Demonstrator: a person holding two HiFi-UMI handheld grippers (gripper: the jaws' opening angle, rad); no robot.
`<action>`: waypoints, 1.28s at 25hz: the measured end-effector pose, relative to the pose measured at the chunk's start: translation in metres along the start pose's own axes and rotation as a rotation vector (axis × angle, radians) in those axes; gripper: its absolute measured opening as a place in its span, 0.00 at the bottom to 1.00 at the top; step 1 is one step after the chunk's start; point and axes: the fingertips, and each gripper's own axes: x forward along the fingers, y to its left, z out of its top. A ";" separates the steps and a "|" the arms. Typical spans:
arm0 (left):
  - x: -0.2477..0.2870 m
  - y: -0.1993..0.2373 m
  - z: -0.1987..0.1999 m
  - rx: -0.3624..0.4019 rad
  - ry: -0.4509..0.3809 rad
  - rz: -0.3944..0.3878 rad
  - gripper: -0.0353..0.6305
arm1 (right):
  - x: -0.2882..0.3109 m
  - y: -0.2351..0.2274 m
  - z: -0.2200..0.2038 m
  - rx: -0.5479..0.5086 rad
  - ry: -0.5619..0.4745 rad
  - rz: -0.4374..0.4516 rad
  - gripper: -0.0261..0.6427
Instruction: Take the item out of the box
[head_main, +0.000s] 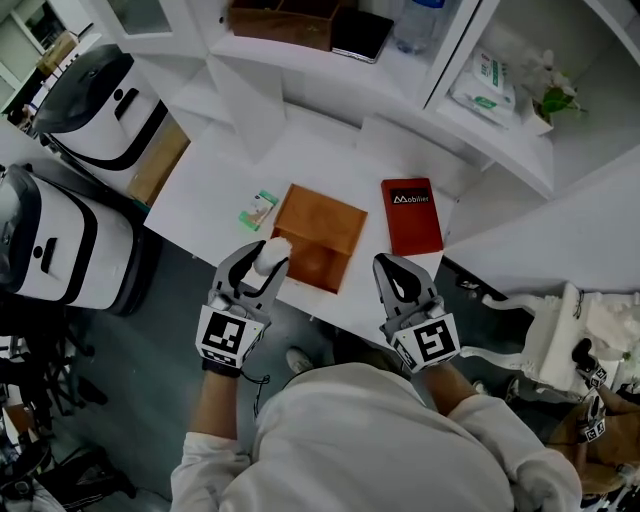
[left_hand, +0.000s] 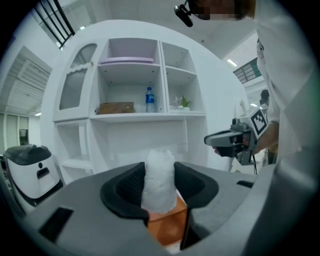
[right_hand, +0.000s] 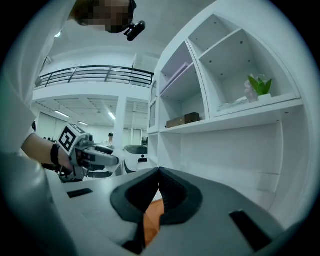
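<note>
An open orange-brown box (head_main: 318, 235) sits on the white table (head_main: 215, 190), and its red lid (head_main: 411, 215) lies flat to the right. My left gripper (head_main: 262, 262) hovers over the box's front left corner, shut on a white crumpled item (head_main: 273, 248). In the left gripper view the white item (left_hand: 159, 177) stands upright between the dark pads (left_hand: 125, 187), with the box (left_hand: 167, 225) below it. My right gripper (head_main: 400, 278) hangs off the table's front edge, near the box's right corner. In the right gripper view its jaws (right_hand: 159, 172) meet at the tips with nothing between them.
A small green-and-white packet (head_main: 259, 210) lies left of the box. Two white machines (head_main: 90, 100) stand on the floor at the left. White shelves behind the table hold a wooden box (head_main: 282, 22), a bottle (head_main: 415, 25) and a plant (head_main: 552, 100).
</note>
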 end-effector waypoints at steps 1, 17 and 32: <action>-0.006 0.001 0.006 -0.007 -0.018 0.015 0.33 | 0.000 0.002 0.002 -0.003 -0.004 0.002 0.07; -0.084 0.016 0.040 -0.106 -0.170 0.177 0.33 | -0.005 0.019 0.019 -0.040 -0.033 0.026 0.07; -0.091 0.015 0.037 -0.127 -0.173 0.185 0.33 | -0.006 0.023 0.021 -0.043 -0.043 0.026 0.07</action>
